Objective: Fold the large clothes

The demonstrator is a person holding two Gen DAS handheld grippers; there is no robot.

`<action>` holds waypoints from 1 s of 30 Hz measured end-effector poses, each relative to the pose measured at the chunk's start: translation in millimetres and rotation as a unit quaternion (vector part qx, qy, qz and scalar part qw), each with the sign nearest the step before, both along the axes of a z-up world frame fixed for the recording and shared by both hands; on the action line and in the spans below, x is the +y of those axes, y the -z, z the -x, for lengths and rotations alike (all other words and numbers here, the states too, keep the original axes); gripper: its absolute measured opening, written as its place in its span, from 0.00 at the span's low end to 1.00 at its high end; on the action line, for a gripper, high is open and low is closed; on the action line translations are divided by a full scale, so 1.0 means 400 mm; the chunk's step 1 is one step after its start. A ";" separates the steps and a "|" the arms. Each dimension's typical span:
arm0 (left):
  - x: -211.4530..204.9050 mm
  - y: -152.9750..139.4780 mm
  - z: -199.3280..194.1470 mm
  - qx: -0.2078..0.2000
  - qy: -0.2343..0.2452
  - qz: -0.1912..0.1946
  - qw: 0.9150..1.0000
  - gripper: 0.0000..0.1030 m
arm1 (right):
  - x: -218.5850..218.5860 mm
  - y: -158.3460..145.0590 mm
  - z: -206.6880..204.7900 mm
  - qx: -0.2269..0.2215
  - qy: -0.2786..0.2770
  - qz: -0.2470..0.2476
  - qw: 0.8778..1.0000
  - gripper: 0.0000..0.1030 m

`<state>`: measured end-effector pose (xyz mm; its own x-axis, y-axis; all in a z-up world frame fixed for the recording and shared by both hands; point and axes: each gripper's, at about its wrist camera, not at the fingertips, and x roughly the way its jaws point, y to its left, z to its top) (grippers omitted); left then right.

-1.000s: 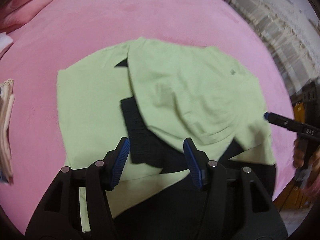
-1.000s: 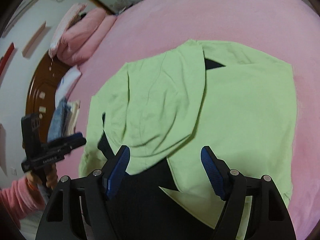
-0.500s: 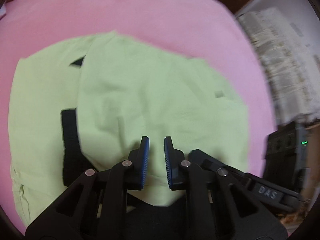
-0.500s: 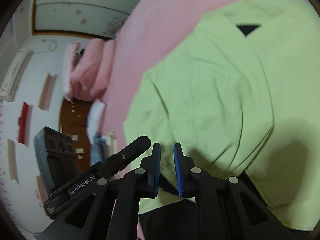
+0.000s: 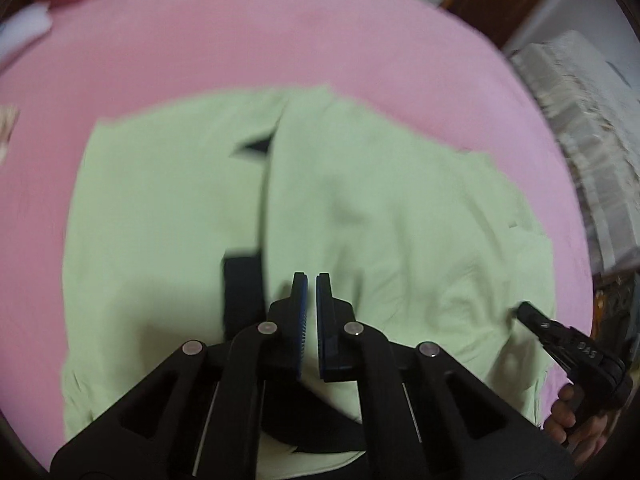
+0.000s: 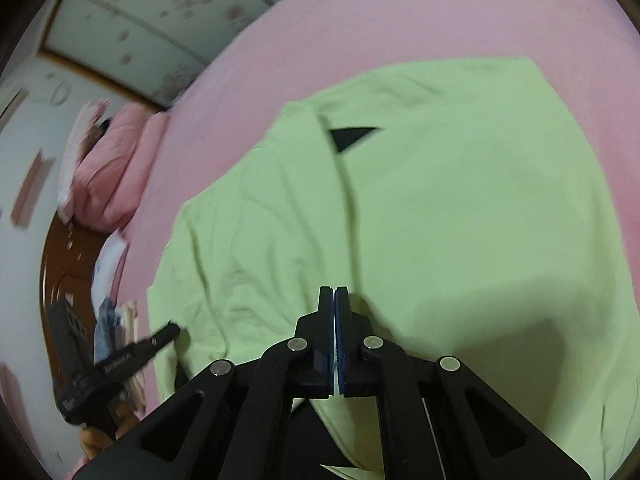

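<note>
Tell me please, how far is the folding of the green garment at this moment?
Partly done. The light green garment lies on the pink bed, and one side panel is already folded over the middle. In hand: both the left gripper and the right gripper are closed at the near edge; whether they pinch cloth is unclear. Left: the far half still lies open, and the black trim shows, so more folds remain.

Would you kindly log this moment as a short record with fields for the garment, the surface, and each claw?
garment: light green garment with black parts, spread flat, one side folded over the middle
surface: pink bed cover
left claw: nearly shut, low over the garment's near edge; grip on cloth unclear
right claw: shut, at the near edge of the folded flap; grip unclear
other: pink pillows at the bed's far end
</note>
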<state>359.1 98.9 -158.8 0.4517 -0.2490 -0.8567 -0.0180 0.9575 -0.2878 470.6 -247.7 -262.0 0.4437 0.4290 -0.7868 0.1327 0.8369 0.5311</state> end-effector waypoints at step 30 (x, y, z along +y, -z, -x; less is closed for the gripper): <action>-0.013 0.193 -0.401 -0.038 -0.018 0.051 0.998 0.01 | -0.049 0.165 -0.374 -0.074 0.101 0.046 0.991 0.00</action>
<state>519.4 93.5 -235.9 0.5250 -0.3162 -0.7901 -0.0257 0.9221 -0.3861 620.3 -267.2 -328.0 0.6263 0.2493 -0.7386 0.2291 0.8468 0.4801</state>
